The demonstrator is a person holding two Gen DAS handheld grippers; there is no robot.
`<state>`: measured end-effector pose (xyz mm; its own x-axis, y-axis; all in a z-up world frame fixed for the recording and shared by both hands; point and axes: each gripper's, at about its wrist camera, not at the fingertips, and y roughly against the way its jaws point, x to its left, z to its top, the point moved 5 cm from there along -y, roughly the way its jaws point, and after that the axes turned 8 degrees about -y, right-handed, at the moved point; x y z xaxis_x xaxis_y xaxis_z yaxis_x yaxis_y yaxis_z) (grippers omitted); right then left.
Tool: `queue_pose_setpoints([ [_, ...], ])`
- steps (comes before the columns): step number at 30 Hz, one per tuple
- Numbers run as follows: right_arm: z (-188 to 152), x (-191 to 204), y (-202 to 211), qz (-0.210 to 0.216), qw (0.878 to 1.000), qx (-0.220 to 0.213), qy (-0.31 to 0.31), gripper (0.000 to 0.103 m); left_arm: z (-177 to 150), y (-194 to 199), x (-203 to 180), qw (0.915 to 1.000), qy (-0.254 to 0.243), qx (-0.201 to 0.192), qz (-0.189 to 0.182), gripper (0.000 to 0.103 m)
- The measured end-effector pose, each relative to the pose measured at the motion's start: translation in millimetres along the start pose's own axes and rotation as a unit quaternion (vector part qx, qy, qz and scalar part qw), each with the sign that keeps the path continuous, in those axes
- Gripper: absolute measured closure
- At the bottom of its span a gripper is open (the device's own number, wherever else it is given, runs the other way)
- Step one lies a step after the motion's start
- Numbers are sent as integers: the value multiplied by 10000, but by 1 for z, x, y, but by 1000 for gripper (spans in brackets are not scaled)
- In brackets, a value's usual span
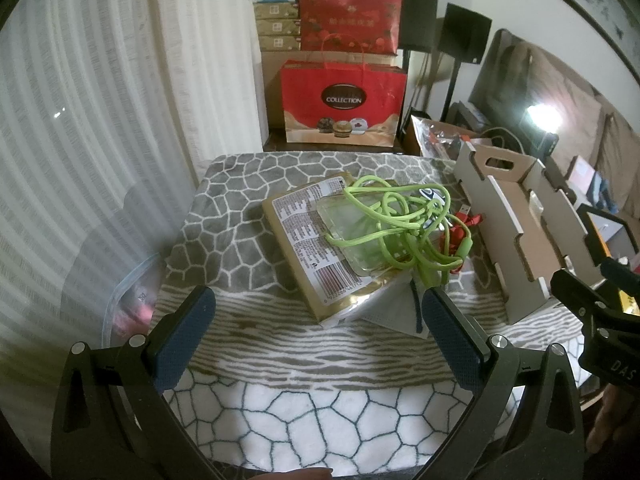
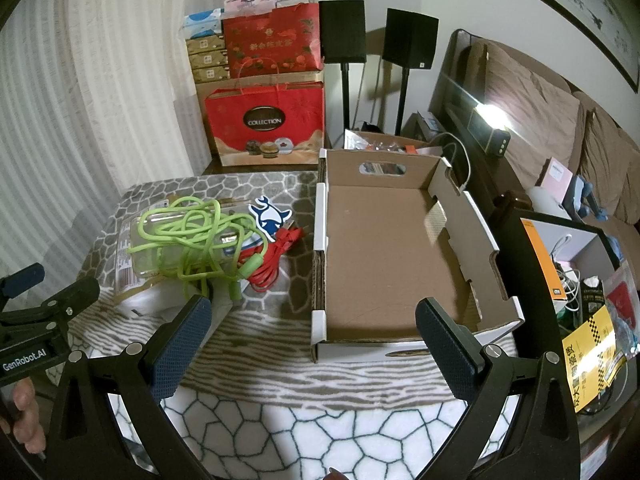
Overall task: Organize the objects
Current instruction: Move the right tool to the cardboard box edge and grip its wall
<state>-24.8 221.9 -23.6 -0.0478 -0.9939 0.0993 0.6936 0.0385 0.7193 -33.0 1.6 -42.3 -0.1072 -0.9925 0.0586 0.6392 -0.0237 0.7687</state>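
A pile lies on the patterned cloth: a gold packet (image 1: pixel 304 248) with printed labels, a clear plastic case (image 1: pixel 352 236) on it, a tangled green cable (image 1: pixel 400 224) on top, a red cable (image 2: pixel 272 264) and a blue-and-white sticker (image 2: pixel 270 218). To the right stands an empty cardboard box (image 2: pixel 380 256) with a handle hole. My left gripper (image 1: pixel 316 308) is open, hovering just short of the pile. My right gripper (image 2: pixel 312 320) is open in front of the box's near wall. Neither holds anything.
A grey mask-like item (image 1: pixel 390 306) pokes out under the packet. A zip bag (image 1: pixel 132 300) hangs off the table's left edge. Red gift bags (image 1: pixel 344 104) and stacked boxes stand behind the table. Black speakers (image 2: pixel 344 32), a sofa (image 2: pixel 560 120) and cluttered shelves (image 2: pixel 580 280) fill the right.
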Motion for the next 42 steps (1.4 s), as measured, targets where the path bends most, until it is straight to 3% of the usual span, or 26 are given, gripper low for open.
queue_pose_setpoints([
  [42,9,-16,-9,-85,10000,40,-31,0,7,-18,8,10000,-29,2,-8,0],
])
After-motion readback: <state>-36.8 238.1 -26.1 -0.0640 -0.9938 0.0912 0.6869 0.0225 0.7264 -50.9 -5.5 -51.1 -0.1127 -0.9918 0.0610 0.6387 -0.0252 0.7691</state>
